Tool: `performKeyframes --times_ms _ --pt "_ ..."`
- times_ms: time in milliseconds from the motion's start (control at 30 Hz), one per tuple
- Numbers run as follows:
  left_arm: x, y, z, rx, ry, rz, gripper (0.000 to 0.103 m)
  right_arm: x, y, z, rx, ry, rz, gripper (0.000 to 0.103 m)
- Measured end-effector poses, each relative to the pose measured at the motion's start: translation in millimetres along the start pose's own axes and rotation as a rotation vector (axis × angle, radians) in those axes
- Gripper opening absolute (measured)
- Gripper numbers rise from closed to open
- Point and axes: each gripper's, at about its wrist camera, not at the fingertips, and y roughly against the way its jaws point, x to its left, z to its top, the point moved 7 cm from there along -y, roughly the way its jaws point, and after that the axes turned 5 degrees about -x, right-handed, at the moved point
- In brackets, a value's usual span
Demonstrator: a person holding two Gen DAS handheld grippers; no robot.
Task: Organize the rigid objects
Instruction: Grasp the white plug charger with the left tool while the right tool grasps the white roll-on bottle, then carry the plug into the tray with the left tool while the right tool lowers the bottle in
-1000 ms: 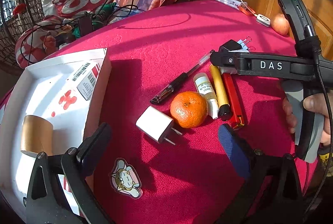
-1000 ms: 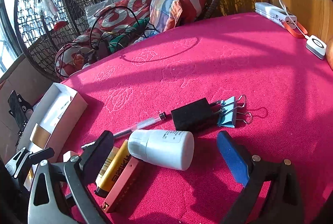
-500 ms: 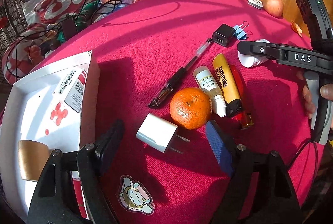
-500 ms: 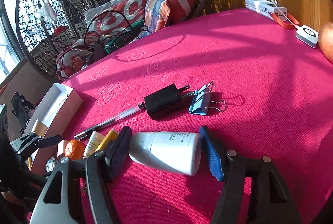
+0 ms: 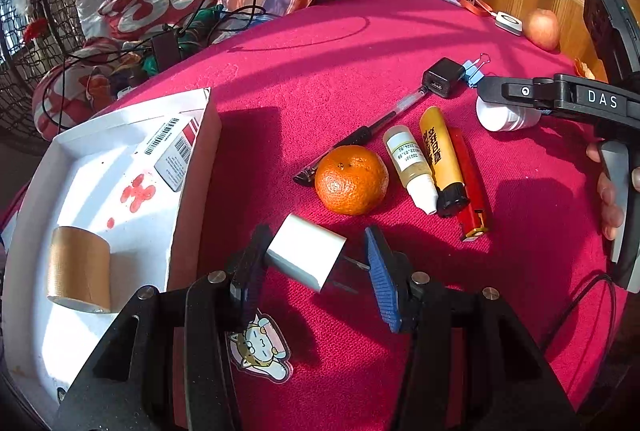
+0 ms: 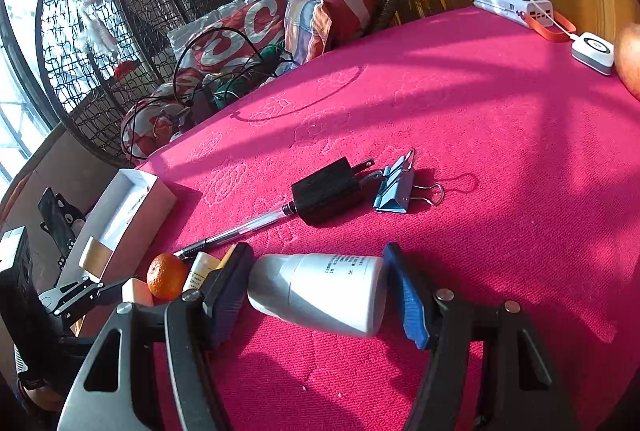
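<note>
My left gripper (image 5: pixel 316 263) has its jaws around a white plug adapter (image 5: pixel 306 257) on the red tablecloth; the left pad touches it, the right pad stands a little off at its prongs. My right gripper (image 6: pixel 320 291) is shut on a white bottle (image 6: pixel 324 293) that lies on its side; it also shows in the left wrist view (image 5: pixel 504 117). An orange (image 5: pixel 351 179), a small dropper bottle (image 5: pixel 410 167), a yellow tube (image 5: pixel 442 159), a red lighter (image 5: pixel 470 187), a pen (image 5: pixel 372 131), a black charger (image 5: pixel 442 83) and a blue binder clip (image 6: pixel 394 187) lie between them.
A white cardboard box (image 5: pixel 100 215) holding a roll of brown tape (image 5: pixel 78 269) stands at the left. A power bank (image 6: pixel 514 5), a white puck (image 6: pixel 592 51) and an apple (image 5: pixel 542 29) sit at the far edge. A wicker chair with cushions (image 6: pixel 248 27) stands behind the table.
Both grippers moved forward and narrowed. The left now brackets the white plug adapter; the right has closed onto the white bottle.
</note>
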Motion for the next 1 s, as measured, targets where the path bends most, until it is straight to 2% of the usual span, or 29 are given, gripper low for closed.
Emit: performKeyframes --times_ms 233,533,1000 --pt "-1 36 15 -0.103 0.036 0.029 0.047 26 38 18 -0.116 0.046 0.049 0.067" --pt "3 63 23 -0.178 0.075 0.021 0.047 54 51 24 -0.148 0.102 0.102 0.067" --pt "22 87 22 -0.241 0.162 0.011 0.047 82 56 26 -0.153 0.158 0.134 0.067"
